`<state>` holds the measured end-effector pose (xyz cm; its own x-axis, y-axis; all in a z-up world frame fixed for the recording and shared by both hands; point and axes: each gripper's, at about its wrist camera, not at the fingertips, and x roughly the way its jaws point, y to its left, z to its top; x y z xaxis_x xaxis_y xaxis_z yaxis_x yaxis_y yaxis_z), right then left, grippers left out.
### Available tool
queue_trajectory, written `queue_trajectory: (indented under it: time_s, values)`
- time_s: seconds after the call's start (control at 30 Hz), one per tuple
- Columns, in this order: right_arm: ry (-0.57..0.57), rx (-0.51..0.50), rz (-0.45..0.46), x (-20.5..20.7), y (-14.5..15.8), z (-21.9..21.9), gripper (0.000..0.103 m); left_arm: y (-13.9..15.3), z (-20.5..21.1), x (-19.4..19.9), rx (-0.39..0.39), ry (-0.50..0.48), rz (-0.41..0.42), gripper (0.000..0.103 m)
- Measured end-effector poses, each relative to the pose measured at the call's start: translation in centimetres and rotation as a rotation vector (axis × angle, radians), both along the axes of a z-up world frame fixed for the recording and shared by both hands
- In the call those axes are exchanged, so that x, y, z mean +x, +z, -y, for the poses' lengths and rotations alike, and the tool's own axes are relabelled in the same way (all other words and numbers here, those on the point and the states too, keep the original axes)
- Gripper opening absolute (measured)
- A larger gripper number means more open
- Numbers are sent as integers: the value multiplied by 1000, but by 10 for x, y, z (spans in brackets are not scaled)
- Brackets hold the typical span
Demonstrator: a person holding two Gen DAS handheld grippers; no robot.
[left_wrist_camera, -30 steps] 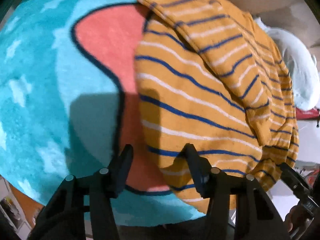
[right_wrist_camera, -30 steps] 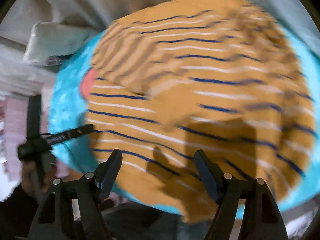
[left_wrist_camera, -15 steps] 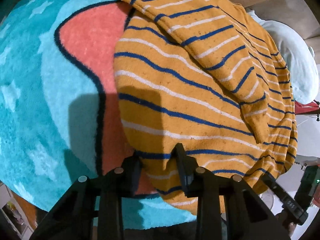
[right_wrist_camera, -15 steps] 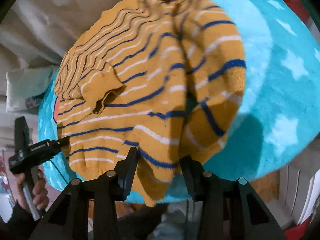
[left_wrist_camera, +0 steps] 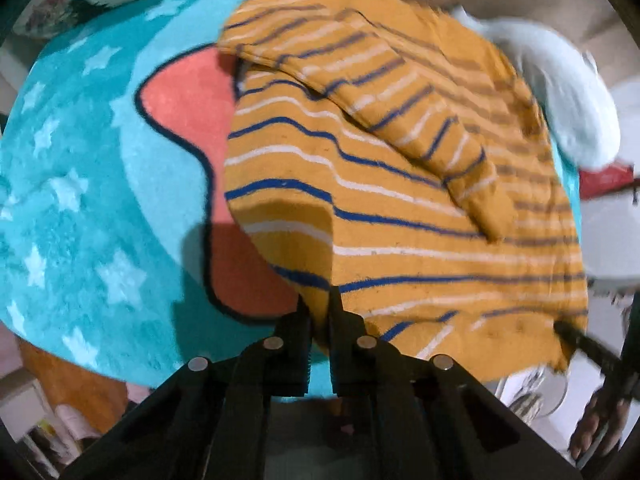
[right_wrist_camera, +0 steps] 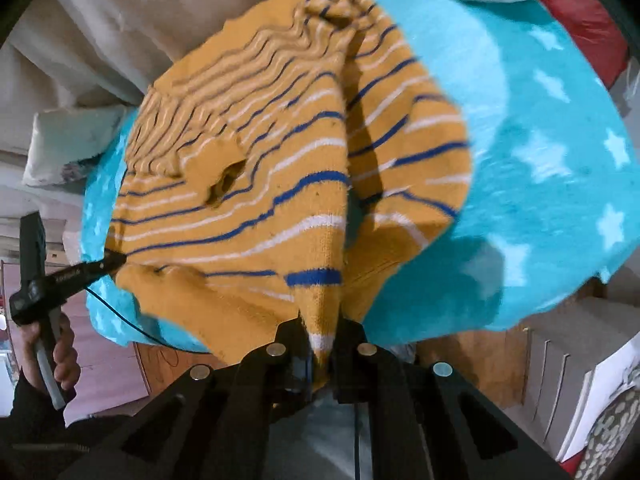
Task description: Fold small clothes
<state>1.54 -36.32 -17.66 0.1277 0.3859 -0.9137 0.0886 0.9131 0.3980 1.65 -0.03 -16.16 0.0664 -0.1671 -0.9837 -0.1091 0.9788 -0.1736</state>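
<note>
An orange sweater with blue and white stripes [left_wrist_camera: 400, 184] lies on a round turquoise star rug [left_wrist_camera: 80, 184] with a coral patch. My left gripper [left_wrist_camera: 318, 300] is shut on the sweater's near hem corner, and the cloth rises from the rug there. One sleeve lies folded across the body. In the right wrist view the sweater [right_wrist_camera: 272, 184] is pulled up into a ridge, and my right gripper [right_wrist_camera: 322, 320] is shut on its near hem. The left gripper [right_wrist_camera: 112, 260] shows at the sweater's left edge, held by a hand [right_wrist_camera: 60, 344].
A pale blue garment [left_wrist_camera: 568, 108] lies past the rug at the right, with a red item [left_wrist_camera: 604, 180] below it. A pillow [right_wrist_camera: 68, 144] and beige bedding sit at the left of the right wrist view. White furniture [right_wrist_camera: 560, 364] stands beyond the rug's edge.
Both grippers closed from wide open onto the sweater's near hem. The left one rose with its corner; the right one drew its edge sideways into a raised fold.
</note>
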Motion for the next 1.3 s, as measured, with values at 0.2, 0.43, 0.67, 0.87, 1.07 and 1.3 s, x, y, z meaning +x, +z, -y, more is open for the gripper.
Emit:
queue_trajectory:
  time_s: [0.2,0.43,0.67,0.87,1.07,1.3]
  values:
    - [136,-81,-128,8,-64,-26,13,-34,3,-9,25,-15,-55,14]
    - [103,-124,124,-5,15,-25,70,9,-76,-27,-37,187,91,51]
    - [190,48,203,23,38,-72,70,-33,-81,26,-92,278,77,50]
    - [494,141,194,40,10,-168,70,-53,-53,44,-77,145,-23,7]
    - [653,153,158,15,-32,-246,67,-39,-60,47,-172,157,-25,6]
    - [458,124,96,32,-51,-223,11,-28,-45,76,-366,127,-42,23]
